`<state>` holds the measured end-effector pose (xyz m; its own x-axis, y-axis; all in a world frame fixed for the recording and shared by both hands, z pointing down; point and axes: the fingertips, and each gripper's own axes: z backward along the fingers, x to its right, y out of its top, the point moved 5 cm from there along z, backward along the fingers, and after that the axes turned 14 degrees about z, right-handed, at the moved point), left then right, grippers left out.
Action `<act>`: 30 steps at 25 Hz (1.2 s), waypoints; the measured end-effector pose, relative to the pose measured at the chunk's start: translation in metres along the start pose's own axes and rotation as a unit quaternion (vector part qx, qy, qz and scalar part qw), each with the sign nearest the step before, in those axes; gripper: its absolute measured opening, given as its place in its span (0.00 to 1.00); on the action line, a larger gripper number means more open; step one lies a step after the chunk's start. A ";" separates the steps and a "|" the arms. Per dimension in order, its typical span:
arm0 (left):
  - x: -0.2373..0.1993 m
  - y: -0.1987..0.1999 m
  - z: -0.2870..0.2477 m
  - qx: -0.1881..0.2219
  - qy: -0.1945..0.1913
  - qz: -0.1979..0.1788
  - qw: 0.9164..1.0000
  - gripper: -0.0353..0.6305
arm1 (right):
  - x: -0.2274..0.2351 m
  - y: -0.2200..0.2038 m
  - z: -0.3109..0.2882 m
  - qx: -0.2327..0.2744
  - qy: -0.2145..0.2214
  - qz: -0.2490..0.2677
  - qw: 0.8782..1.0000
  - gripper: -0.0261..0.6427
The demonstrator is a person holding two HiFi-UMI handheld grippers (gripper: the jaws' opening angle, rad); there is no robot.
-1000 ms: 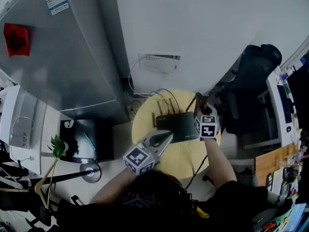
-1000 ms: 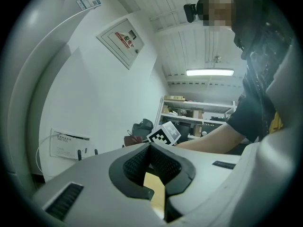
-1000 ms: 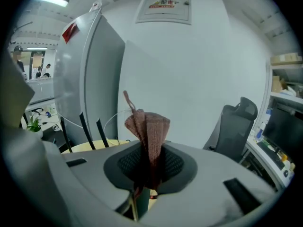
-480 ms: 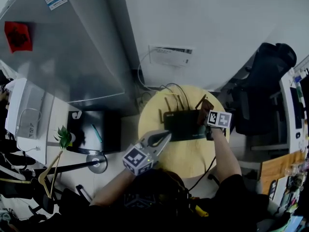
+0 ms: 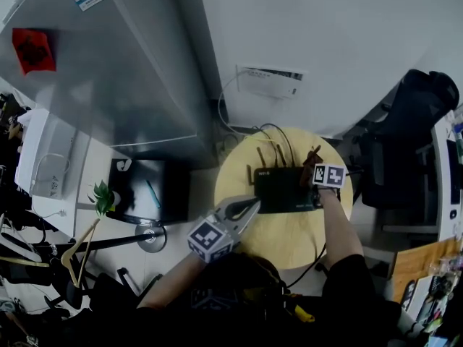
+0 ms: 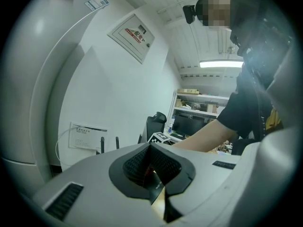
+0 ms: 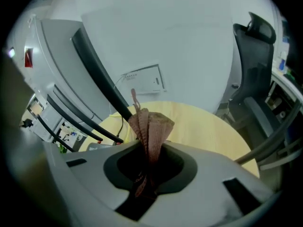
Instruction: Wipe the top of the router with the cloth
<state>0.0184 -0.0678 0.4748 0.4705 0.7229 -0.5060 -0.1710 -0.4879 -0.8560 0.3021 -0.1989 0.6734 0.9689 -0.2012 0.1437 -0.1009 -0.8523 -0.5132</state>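
Observation:
A black router [image 5: 283,189] with upright antennas [image 5: 262,156] lies on a round yellow table [image 5: 282,233]. At the router's right end my right gripper [image 5: 315,173] is shut on a brown cloth [image 5: 312,160], whose bunched folds stick up past the jaws. In the right gripper view the cloth [image 7: 150,126] rises from my right gripper [image 7: 148,168], with the antennas [image 7: 102,86] to the left. My left gripper [image 5: 251,205] hovers shut and holds nothing at the table's left front, just left of the router. The left gripper [image 6: 156,186] view shows two antennas [image 6: 102,144] beyond its jaws.
A tall grey cabinet [image 5: 108,71] stands to the left, a black office chair [image 5: 412,121] to the right. A white wall box [image 5: 269,82] with cables sits behind the table. A black bin [image 5: 145,197] and a plant [image 5: 105,197] are on the floor at left.
The head view has shifted, so the table sits further right. The right gripper with the cloth stays at the router's right end. The left gripper has barely moved.

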 end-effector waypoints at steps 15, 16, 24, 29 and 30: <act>0.006 -0.003 -0.010 -0.012 -0.038 -0.003 0.999 0.04 | -0.023 0.024 0.060 0.111 0.043 0.044 0.992 0.13; 0.007 -0.003 -0.011 -0.011 -0.044 -0.003 0.999 0.04 | -0.025 0.026 0.066 0.117 0.042 0.048 0.991 0.13; 0.020 0.004 -0.008 -0.001 -0.058 0.000 0.998 0.04 | -0.036 0.047 0.106 0.147 0.023 0.092 0.985 0.13; 0.020 0.005 -0.001 0.009 -0.068 -0.008 0.998 0.04 | -0.042 0.059 0.130 0.171 0.007 0.108 0.979 0.13; 0.020 0.006 0.000 0.010 -0.068 -0.009 0.998 0.04 | -0.043 0.062 0.136 0.181 0.005 0.113 0.977 0.13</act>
<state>0.0267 -0.0566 0.4592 0.3519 0.7916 -0.4995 -0.1822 -0.4655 -0.8661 0.2848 -0.1774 0.5203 0.9286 -0.3710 -0.0009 -0.2239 -0.5585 -0.7987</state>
